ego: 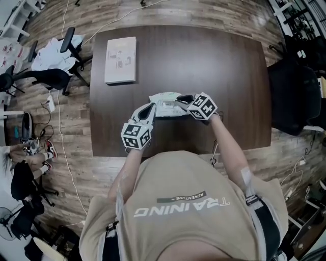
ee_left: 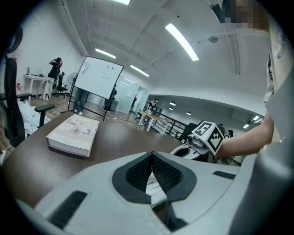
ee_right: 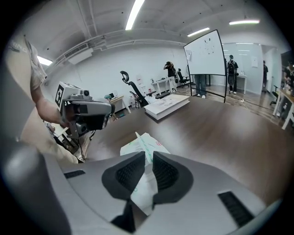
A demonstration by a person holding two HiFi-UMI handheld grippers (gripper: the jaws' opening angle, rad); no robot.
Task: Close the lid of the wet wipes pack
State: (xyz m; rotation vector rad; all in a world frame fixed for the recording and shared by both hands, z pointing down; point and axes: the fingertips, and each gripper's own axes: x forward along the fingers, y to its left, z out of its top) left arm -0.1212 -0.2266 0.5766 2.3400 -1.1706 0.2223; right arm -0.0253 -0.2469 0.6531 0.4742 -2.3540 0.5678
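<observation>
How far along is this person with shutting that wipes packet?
Done: both grippers have hold of the wet wipes pack. In hand: the left gripper pinches the lid flap marked OPEN, and the right gripper clamps the pack's end. Left to do: laying the flap flat and pressing it down; it does not look sealed yet.

A dark brown table (ego: 244, 66) stands on wood-plank floor (ego: 178, 12), with office chairs (ego: 51, 77), a whiteboard (ee_left: 98, 78) and ceiling strip lights (ee_left: 181, 41).

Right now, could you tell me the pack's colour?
The pack is white with green print; the right gripper view shows it best.
</observation>
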